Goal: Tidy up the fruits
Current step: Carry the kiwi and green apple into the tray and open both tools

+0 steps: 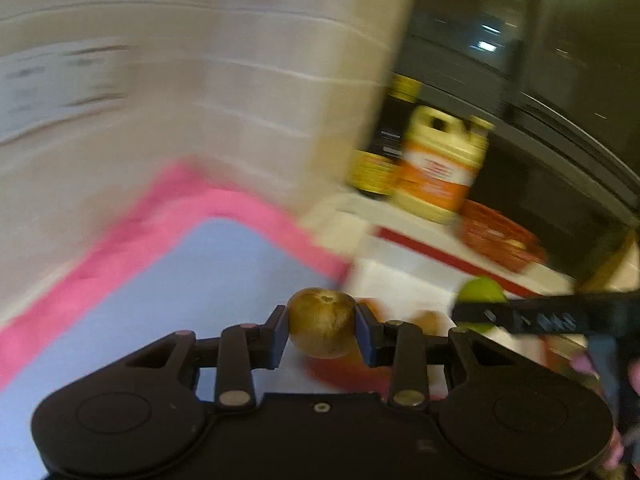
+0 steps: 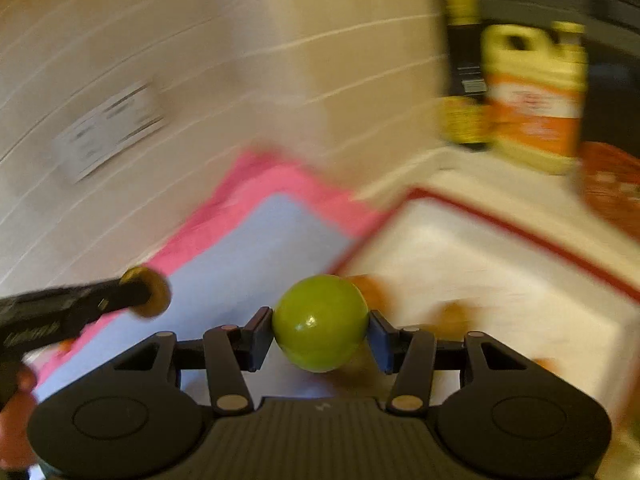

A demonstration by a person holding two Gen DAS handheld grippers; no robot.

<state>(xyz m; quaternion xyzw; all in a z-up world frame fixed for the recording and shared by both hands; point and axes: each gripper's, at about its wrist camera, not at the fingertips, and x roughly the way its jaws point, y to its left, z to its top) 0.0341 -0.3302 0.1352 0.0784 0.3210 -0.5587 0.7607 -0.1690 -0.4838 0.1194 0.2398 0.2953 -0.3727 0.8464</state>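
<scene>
A tiled wall [image 1: 200,80] fills most of both views, blurred by motion. Against its foot lies a pale blue mat with a pink border [image 1: 224,264], and this mat serves as the landmark. Just right of the mat sits a white tray with a red rim [image 2: 500,264]; blurred orange and brown fruits lie on its near end, too smeared to identify. Beyond the tray, farther from the mat, stand a yellow jug with an orange label [image 1: 440,168], a dark bottle [image 1: 390,136] beside it, and an orange-red basket [image 1: 496,236].

The left gripper [image 1: 322,330] is clamped on a brown kiwi-like fruit [image 1: 322,328], held above the mat's near right edge, where mat meets tray. The right gripper [image 2: 320,326] is closed around a green lime-like fruit [image 2: 320,322], likewise raised over that mat-tray boundary. Each gripper appears at the edge of the other's view, fruit in its fingers.
</scene>
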